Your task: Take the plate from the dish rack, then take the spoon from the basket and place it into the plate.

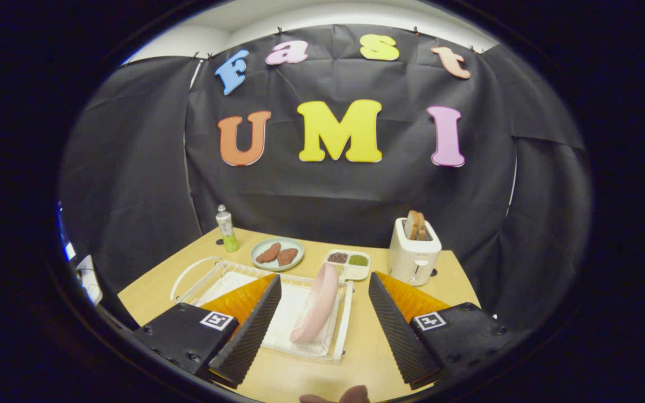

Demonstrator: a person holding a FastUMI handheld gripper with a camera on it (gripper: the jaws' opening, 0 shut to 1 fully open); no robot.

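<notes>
A pink plate [317, 305] stands on edge in the white wire dish rack [233, 280] on the wooden table. My gripper [325, 282] is open, hovering above the table with the plate between the two fingers and a little ahead of them. Nothing is held. The left finger [255, 322] hangs over the rack's mat, the right finger [395, 322] over bare table right of the rack. I cannot make out a spoon or a basket.
Beyond the rack lie a pale green plate [276, 253] with two brown pieces, a small divided white tray [349, 264], a white toaster [414, 253] with toast, and a small bottle [225, 228]. Fingertips of a hand [336, 396] show under the gripper.
</notes>
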